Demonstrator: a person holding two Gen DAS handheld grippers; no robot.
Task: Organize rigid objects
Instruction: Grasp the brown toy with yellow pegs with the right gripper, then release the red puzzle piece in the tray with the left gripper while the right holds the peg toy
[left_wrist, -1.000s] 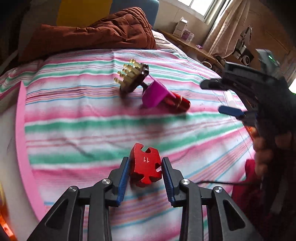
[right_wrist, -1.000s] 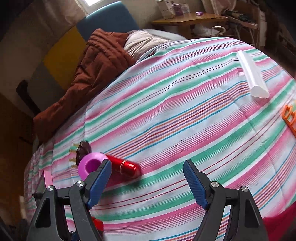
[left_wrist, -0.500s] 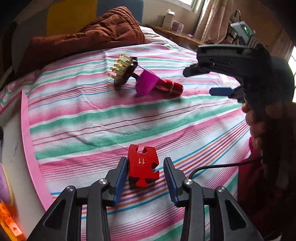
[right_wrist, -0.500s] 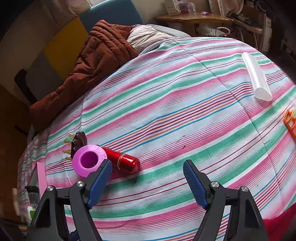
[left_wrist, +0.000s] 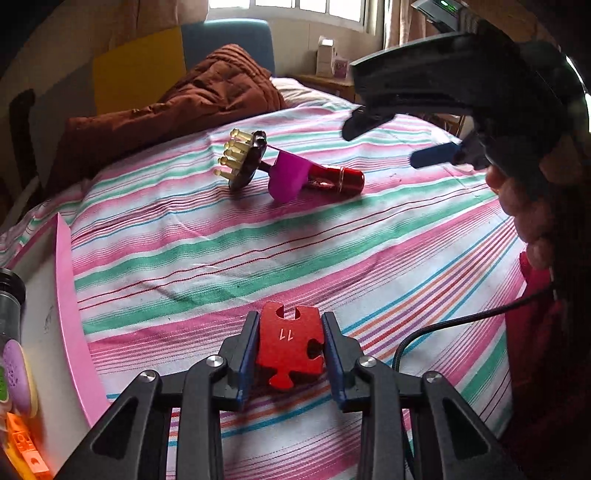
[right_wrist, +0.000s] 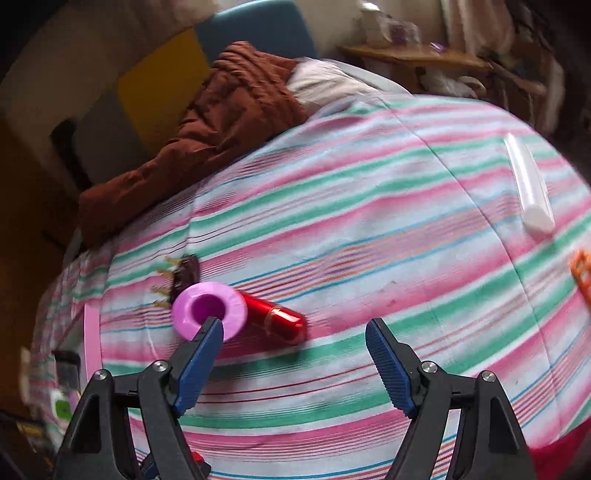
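Note:
My left gripper (left_wrist: 289, 349) is shut on a red puzzle piece (left_wrist: 290, 344) marked 11, held just above the striped bed cover. Farther off lie a dark brush with yellow bristles (left_wrist: 244, 159), a purple cup (left_wrist: 288, 178) and a red cylinder (left_wrist: 334, 178), touching in a row. My right gripper (right_wrist: 295, 354) is open and empty, hovering above the bed; its left fingertip overlaps the purple cup (right_wrist: 209, 309) in its view, beside the red cylinder (right_wrist: 279, 319) and brush (right_wrist: 183, 275). The right gripper also shows in the left wrist view (left_wrist: 399, 140).
A pink-edged tray (left_wrist: 68, 280) with several small toys lies at the left. A white tube (right_wrist: 528, 184) and an orange piece (right_wrist: 583, 273) lie at the right of the bed. A brown quilt (right_wrist: 221, 122) is heaped at the head. A black cable (left_wrist: 443, 328) trails at the right.
My left gripper's jaws have closed onto the red puzzle piece and it has pulled back toward the bed's near edge. My right gripper has moved closer to the purple cup.

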